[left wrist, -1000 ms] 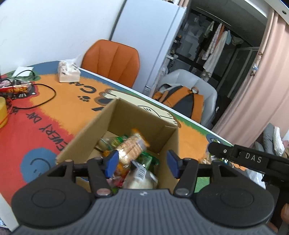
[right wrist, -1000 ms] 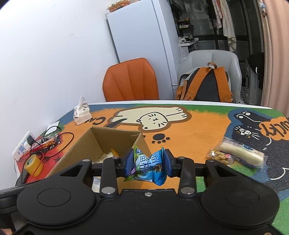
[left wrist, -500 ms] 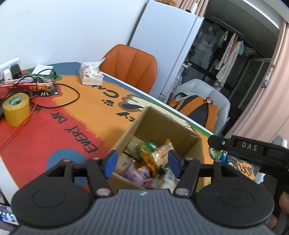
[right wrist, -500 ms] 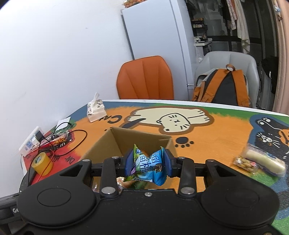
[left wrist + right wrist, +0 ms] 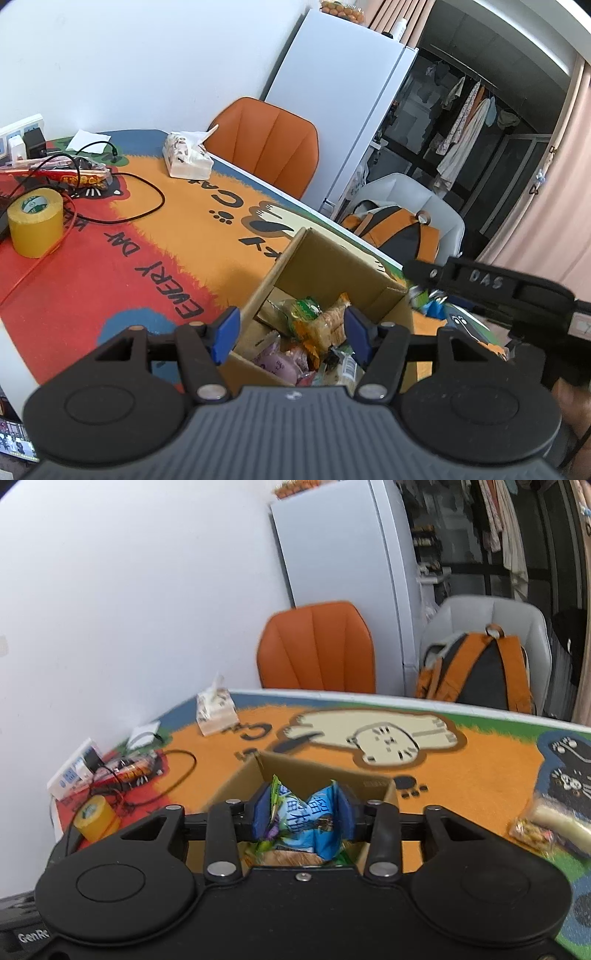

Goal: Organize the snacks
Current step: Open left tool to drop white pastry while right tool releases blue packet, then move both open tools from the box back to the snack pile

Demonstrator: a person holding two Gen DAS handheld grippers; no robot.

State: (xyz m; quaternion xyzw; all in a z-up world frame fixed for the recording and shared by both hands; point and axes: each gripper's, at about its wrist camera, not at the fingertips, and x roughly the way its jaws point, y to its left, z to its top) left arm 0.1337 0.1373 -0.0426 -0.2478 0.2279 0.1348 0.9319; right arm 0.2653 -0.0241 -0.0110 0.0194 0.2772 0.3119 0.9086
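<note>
An open cardboard box stands on the cartoon table mat and holds several snack packets. My right gripper is shut on a blue and green snack packet and holds it above the box opening. In the left wrist view the right gripper's arm reaches in at the right, with that packet just past the box's far right rim. My left gripper is open and empty, above the box's near edge. Two wrapped snacks lie on the mat at the right.
A yellow tape roll, black and red cables, a red packet and a tissue pack lie on the left of the table. An orange chair and a chair with an orange backpack stand behind it.
My right gripper has carried the blue packet left, over the box opening. My left gripper has drawn back and turned left, so more of the table's left side shows.
</note>
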